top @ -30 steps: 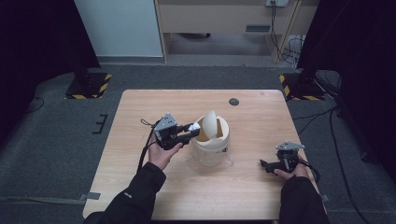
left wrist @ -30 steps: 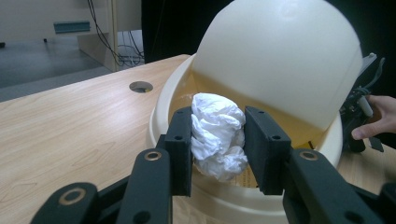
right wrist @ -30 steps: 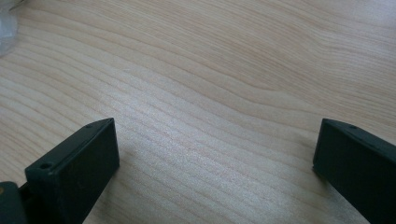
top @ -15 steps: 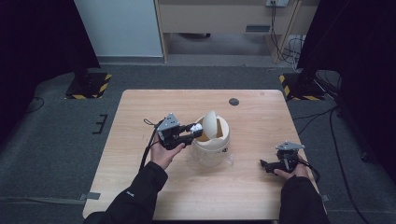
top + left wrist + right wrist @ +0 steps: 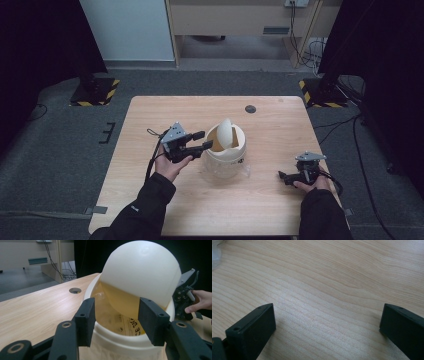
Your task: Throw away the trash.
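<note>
- High view: white bin [image 5: 226, 156] stands near the middle of the wooden counter [image 5: 280, 125], its domed swing lid [image 5: 225, 132] tipped up on edge, amber inside showing.
- Left gripper [image 5: 202, 140] held above the counter just left of the bin, fingers released and spread, tips at the bin's left rim beside the tilted lid. Nothing between them.
- Right gripper [image 5: 283, 176] low at the near right of the counter, well apart from the bin, pointing left toward it. Fingers spread wide, nothing held.
- Around: a round dark hole [image 5: 250, 109] in the counter, far of the bin. Clear plastic liner [image 5: 245, 170] pokes out at the bin's near right base. Off the counter: grey carpet floor, black stands with yellow-black striped bases [image 5: 95, 90] at far left and far right, cables [image 5: 310, 47] by a wooden cabinet at the back.
- Nothing stands between either gripper and the bin; the raised lid blocks part of the bin mouth.
- Left gripper view: lid [image 5: 142, 272] seen close, white dome above, amber underside; black print on the liner inside the bin [image 5: 125, 340], too partial to read. Both fingers [image 5: 86, 320] frame the rim without touching the lid. Right gripper [image 5: 183, 297] and a hand [image 5: 200, 301] show behind the bin.
- Right gripper view: bare wood grain of the counter [image 5: 324, 285] between the two open fingers [image 5: 254, 327]; a scrap of clear plastic [image 5: 215, 255] at the top left corner.
</note>
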Demonstrator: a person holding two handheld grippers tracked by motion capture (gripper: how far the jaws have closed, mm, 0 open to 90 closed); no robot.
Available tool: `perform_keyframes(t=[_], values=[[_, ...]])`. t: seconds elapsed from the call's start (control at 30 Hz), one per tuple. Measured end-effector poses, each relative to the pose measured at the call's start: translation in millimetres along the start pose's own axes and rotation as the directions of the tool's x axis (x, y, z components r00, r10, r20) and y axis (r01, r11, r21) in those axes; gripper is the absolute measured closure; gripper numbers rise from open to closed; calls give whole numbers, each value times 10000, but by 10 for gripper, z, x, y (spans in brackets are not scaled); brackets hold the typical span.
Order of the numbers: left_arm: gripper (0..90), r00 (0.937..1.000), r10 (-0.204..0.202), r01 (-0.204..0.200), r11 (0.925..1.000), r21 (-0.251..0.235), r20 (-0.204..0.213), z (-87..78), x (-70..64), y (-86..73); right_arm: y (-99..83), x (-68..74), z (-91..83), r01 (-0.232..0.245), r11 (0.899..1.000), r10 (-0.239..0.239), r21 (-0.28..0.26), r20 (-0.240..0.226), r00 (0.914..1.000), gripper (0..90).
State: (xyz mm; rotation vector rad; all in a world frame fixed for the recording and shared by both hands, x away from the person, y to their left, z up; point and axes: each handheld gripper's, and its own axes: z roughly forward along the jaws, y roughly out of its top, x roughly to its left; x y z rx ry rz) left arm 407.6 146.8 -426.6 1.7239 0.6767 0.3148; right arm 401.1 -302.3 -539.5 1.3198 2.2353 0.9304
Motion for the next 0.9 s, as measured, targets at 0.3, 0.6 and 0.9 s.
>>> perform_keyframes(t=[0.3, 0.6, 0.9], values=[[399, 9982, -87, 113, 9989, 444, -589, -309, 62, -209, 0, 0, 0, 4, 10000, -4, -6, 4, 10000, 5], [224, 9833, -773, 1084, 9759, 1891, -1647, -568, 190, -620, 0, -1, 1, 13, 10000, -13, -7, 10, 10000, 5], [170, 9322, -803, 2192, 9011, 3742, -3529, -598, 493, -1002, 0, 0, 0, 7, 10000, -7, -3, 8, 10000, 5]])
